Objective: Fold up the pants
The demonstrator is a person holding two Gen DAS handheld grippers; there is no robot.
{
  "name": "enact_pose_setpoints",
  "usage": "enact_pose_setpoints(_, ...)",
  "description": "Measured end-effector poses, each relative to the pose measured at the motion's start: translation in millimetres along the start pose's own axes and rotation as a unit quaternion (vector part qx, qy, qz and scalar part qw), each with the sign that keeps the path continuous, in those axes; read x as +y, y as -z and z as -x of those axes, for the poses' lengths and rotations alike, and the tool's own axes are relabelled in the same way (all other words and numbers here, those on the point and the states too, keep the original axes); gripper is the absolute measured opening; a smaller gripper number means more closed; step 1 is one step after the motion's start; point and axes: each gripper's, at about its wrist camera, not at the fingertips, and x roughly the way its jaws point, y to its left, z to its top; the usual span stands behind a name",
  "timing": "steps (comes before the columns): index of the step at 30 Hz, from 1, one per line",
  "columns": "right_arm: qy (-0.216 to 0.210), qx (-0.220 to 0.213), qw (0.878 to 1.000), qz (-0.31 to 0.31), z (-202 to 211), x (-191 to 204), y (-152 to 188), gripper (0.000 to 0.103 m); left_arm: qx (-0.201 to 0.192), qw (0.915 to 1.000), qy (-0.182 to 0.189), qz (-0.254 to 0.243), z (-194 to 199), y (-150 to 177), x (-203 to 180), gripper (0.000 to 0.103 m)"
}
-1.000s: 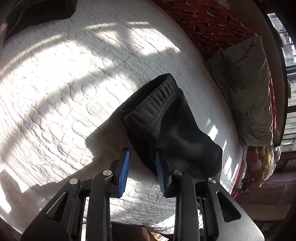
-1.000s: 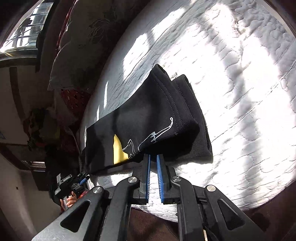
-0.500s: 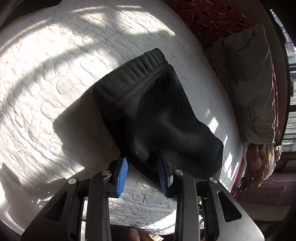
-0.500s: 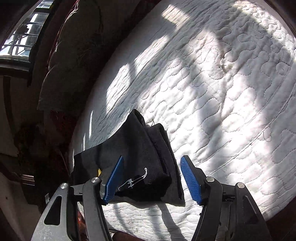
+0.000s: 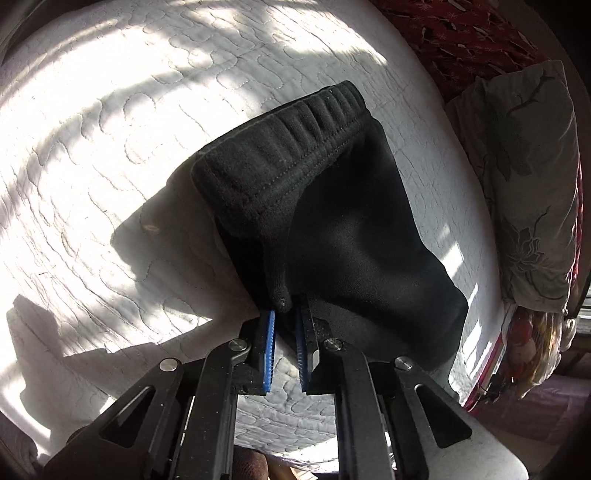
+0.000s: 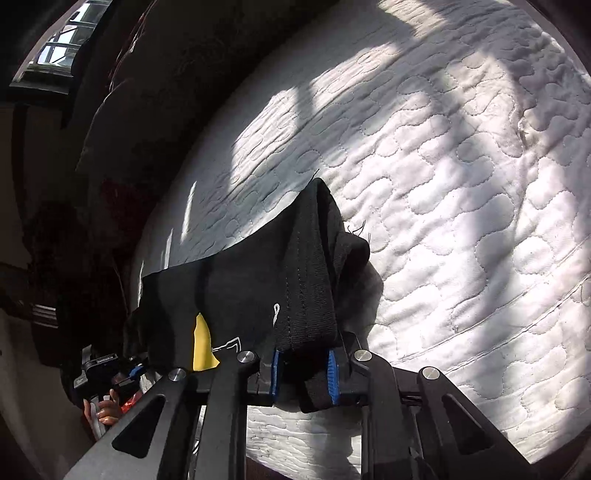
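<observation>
Both tools are closing in since the earlier frames: our left tool (image 5: pixel 284 314), wide apart a second ago, is now pinching the waistband edge of the pants (image 5: pixel 340 221), and our right tool (image 6: pixel 303 360), spread half a second ago, is clamping the hem end (image 6: pixel 306 291). We are holding the black pants, already folded into a short stack, just above the bed (image 5: pixel 110 129), sagging between the tools. We are judging the folding mostly done; a last fold or set-down seems left. At 3 o'clock in the left view, a floral pillow (image 5: pixel 528 166) is lying against a red blanket (image 5: pixel 461 33).
</observation>
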Motion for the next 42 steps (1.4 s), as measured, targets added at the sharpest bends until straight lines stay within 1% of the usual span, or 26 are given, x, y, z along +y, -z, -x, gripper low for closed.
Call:
enact_pose_setpoints(3,-0.020,-0.012,1.000,0.006,17,1,-8,0.018,0.010,0.9999,-0.003,0.006,1,12,-2,0.007)
enact_pose_setpoints(5,-0.031,-0.020,0.999,0.004,30,-5,-14,0.017,0.019,0.9998,-0.008,-0.001,-1,24,-7,0.007)
enact_pose_setpoints(8,-0.035,-0.030,0.999,-0.002,47,-19,-22,0.016,0.035,0.9992,-0.011,-0.013,-8,46,-17,0.007)
enact_pose_setpoints(11,-0.035,-0.037,0.999,-0.008,62,-34,-28,0.014,0.055,0.9981,-0.005,-0.026,-17,71,-28,0.007)
enact_pose_setpoints(13,-0.033,-0.043,0.998,-0.012,75,-48,-32,0.014,0.059,0.9975,0.001,-0.039,-19,84,-34,0.007)
enact_pose_setpoints(14,-0.028,-0.047,0.998,-0.012,80,-52,-35,0.014,0.054,0.9976,0.012,-0.042,-17,87,-35,0.007)
enact_pose_setpoints(16,-0.015,-0.038,0.999,-0.015,79,-61,-40,0.014,0.031,0.9980,0.026,-0.048,-5,86,-34,0.007)
enact_pose_setpoints(17,-0.008,-0.031,0.999,-0.016,76,-65,-40,0.014,0.016,0.9981,0.025,-0.053,4,82,-32,0.007)
enact_pose_setpoints(19,-0.005,-0.015,1.000,-0.011,67,-67,-34,0.014,-0.023,0.9979,0.011,-0.060,26,69,-27,0.007)
enact_pose_setpoints(20,-0.008,-0.013,1.000,-0.012,63,-67,-30,0.014,-0.038,0.9976,0.002,-0.058,35,61,-26,0.007)
enact_pose_setpoints(21,-0.017,-0.010,1.000,-0.015,59,-65,-26,0.014,-0.048,0.9974,0.005,-0.054,44,56,-22,0.007)
enact_pose_setpoints(24,-0.042,-0.006,0.999,-0.024,49,-55,-20,0.014,-0.049,0.9970,0.035,-0.049,60,49,-3,0.008)
enact_pose_setpoints(25,-0.045,-0.004,0.999,-0.023,46,-51,-20,0.014,-0.045,0.9965,0.047,-0.052,63,53,2,0.010)
enact_pose_setpoints(27,-0.045,-0.005,0.999,-0.020,44,-42,-21,0.015,-0.042,0.9956,0.061,-0.057,61,64,10,0.018)
enact_pose_setpoints(28,-0.045,-0.005,0.999,-0.019,44,-39,-23,0.016,-0.042,0.9957,0.059,-0.057,57,69,15,0.027)
enact_pose_setpoints(29,-0.044,-0.007,0.999,-0.018,45,-37,-24,0.017,-0.043,0.9959,0.056,-0.056,51,73,19,0.032)
enact_pose_setpoints(31,-0.041,-0.008,0.999,-0.018,47,-35,-26,0.017,-0.050,0.9964,0.050,-0.046,33,81,24,0.032)
enact_pose_setpoints(32,-0.038,-0.009,0.999,-0.019,47,-34,-26,0.018,-0.053,0.9966,0.055,-0.032,27,81,31,0.031)
enact_pose_setpoints(35,-0.032,-0.003,0.999,-0.027,47,-37,-27,0.018,-0.055,0.9944,0.089,0.010,12,73,44,0.031)
enact_pose_setpoints(36,-0.029,-0.002,0.999,-0.029,47,-39,-26,0.018,-0.056,0.9932,0.101,0.015,9,69,44,0.031)
enact_pose_setpoints(37,-0.025,-0.001,0.999,-0.030,46,-40,-26,0.018,-0.057,0.9930,0.102,0.017,7,65,43,0.031)
enact_pose_setpoints(38,-0.023,-0.001,0.999,-0.032,46,-41,-25,0.018,-0.057,0.9931,0.101,0.018,4,59,40,0.031)
enact_pose_setpoints(39,-0.022,-0.001,0.999,-0.034,45,-41,-24,0.018,-0.053,0.9937,0.097,0.020,2,54,39,0.028)
enact_pose_setpoints(40,-0.020,-0.001,0.999,-0.037,45,-42,-24,0.018,-0.050,0.9937,0.097,0.026,1,50,38,0.011)
enact_pose_setpoints(41,-0.019,-0.002,0.999,-0.039,45,-42,-23,0.018,-0.043,0.9929,0.108,0.028,2,47,38,0.003)
enact_pose_setpoints(42,-0.017,-0.003,0.999,-0.040,45,-42,-22,0.018,-0.039,0.9921,0.115,0.030,6,44,37,0.003)
